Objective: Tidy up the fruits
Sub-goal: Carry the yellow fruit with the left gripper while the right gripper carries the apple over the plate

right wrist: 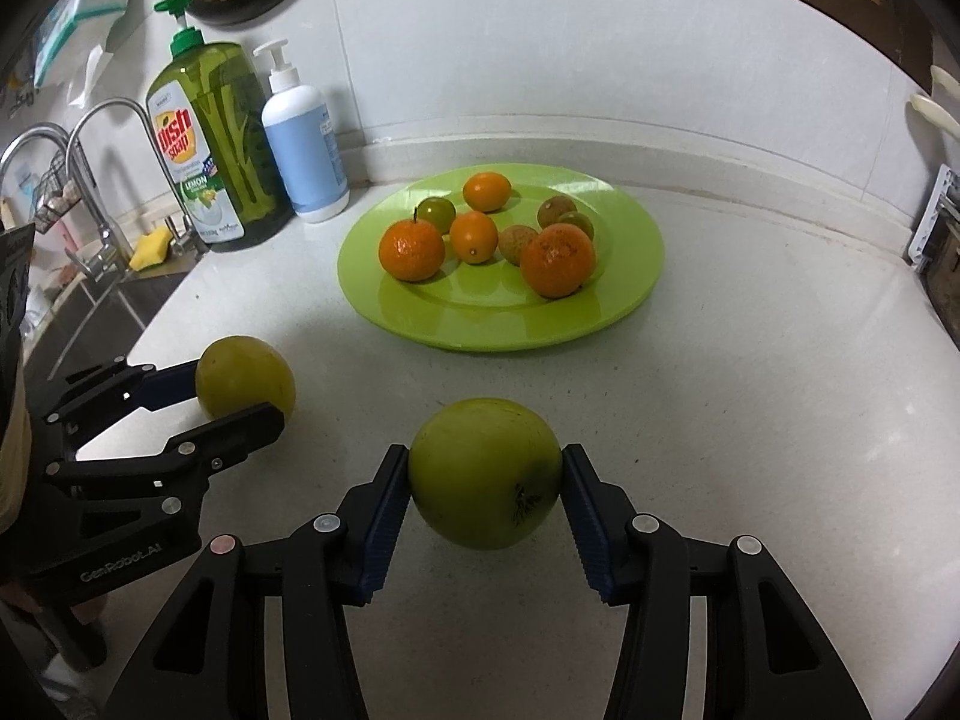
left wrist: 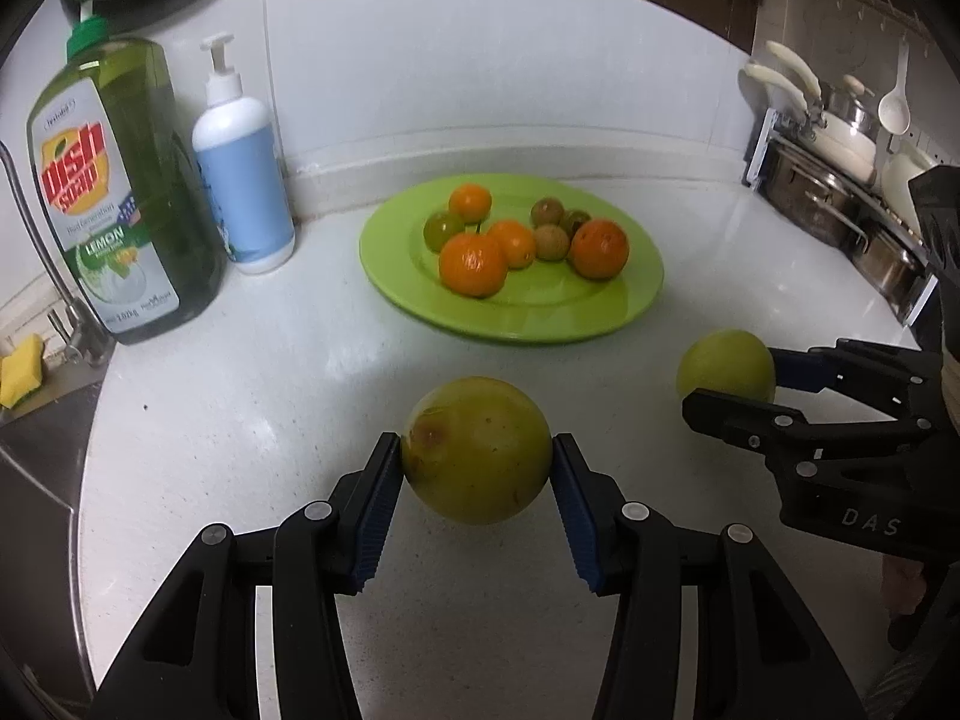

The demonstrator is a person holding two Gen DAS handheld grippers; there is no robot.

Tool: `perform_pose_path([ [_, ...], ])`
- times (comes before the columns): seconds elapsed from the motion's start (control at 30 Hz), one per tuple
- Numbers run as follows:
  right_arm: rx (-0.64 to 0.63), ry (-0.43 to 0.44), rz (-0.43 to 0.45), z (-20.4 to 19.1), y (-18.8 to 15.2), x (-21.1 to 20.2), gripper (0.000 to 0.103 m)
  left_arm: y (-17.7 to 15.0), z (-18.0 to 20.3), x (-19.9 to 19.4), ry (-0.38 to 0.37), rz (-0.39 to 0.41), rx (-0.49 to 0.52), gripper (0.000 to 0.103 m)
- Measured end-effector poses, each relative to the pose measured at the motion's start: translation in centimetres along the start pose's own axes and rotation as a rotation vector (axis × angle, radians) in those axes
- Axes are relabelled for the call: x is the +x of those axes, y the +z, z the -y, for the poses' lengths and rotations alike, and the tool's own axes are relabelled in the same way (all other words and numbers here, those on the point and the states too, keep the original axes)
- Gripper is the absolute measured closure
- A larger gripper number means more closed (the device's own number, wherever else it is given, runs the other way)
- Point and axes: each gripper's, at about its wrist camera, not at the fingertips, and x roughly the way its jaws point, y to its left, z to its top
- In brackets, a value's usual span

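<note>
My left gripper [left wrist: 476, 456] is shut on a yellow-green apple [left wrist: 476, 450] with a brown spot, held above the white counter. It also shows in the right wrist view [right wrist: 240, 396], with its apple [right wrist: 245, 377]. My right gripper [right wrist: 486, 474] is shut on a green apple [right wrist: 486, 471]; it also shows in the left wrist view [left wrist: 729, 384], with its apple [left wrist: 725, 365]. Beyond both lies a green plate [left wrist: 528, 315] [right wrist: 510, 324] holding several oranges [left wrist: 472, 264] [right wrist: 557, 261] and small greenish fruits [left wrist: 443, 231] [right wrist: 436, 213].
A green dish soap bottle [left wrist: 123, 192] [right wrist: 216, 144] and a white pump bottle [left wrist: 243, 162] [right wrist: 305, 144] stand at the back left. A sink with a faucet [right wrist: 90, 180] and a yellow sponge [left wrist: 21, 369] is at the left. Pots on a rack [left wrist: 840, 174] are at the right.
</note>
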Motion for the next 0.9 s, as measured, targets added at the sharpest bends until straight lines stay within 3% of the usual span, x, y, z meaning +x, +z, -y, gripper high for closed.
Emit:
perform_pose_path([
  [0.43, 0.004, 0.006, 0.112, 0.9, 2.8, -3.5, 0.052, 4.0, 1.3, -3.5, 0.015, 0.128, 0.047, 0.054],
  [0.9, 0.0, 0.001, 0.169, 3.0, 7.9, -3.0, 0.052, 9.7, 1.6, -1.8, -0.001, 0.171, 0.083, 0.054],
])
